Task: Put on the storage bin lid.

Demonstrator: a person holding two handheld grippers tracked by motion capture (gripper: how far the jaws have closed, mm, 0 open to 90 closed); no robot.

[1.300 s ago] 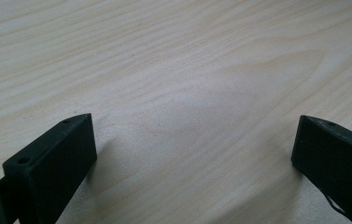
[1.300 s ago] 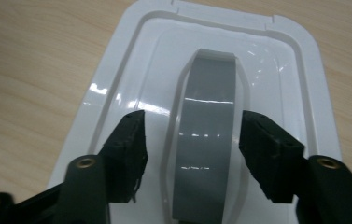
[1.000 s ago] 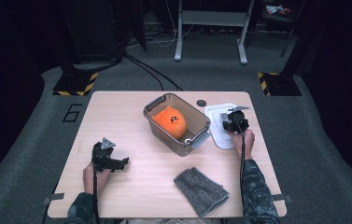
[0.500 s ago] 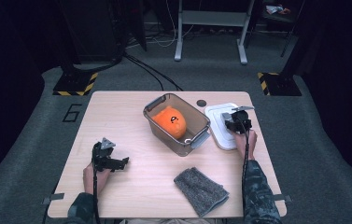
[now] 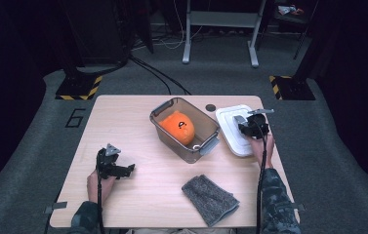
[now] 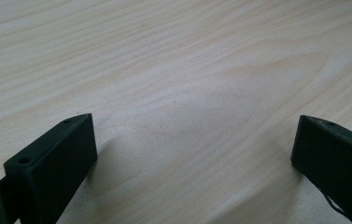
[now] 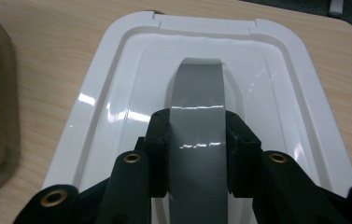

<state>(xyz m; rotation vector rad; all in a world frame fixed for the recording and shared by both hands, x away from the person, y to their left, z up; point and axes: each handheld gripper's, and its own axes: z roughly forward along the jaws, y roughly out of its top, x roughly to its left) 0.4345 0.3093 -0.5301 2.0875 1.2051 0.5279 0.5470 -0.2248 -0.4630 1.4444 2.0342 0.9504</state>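
Right gripper view: grey handle point(image 7: 197, 116) of white lid point(image 7: 94, 116) is clamped by the jaws, seemingly lifted; open box point(image 5: 184, 129) awaits covering; left jaws wide, empty.

We see a pale wood-grain bench point(image 5: 137, 122) with fine streaks running across it. The lid point(image 7: 117, 116) is glossy white, and the strap handle point(image 7: 197, 107) arching over it is plain grey with bright glints. The right gripper point(image 7: 197, 158) is black with brass-coloured rivets; the left gripper point(image 5: 111, 163) is black too, topped by a grey plate. In the clear, smoky-grey bin point(image 5: 201, 122) sits an orange ball point(image 5: 177, 127) bearing a black mark. The cloth point(image 5: 208, 199) is mottled dark grey. Our sleeves point(image 5: 276, 200) show green camouflage.
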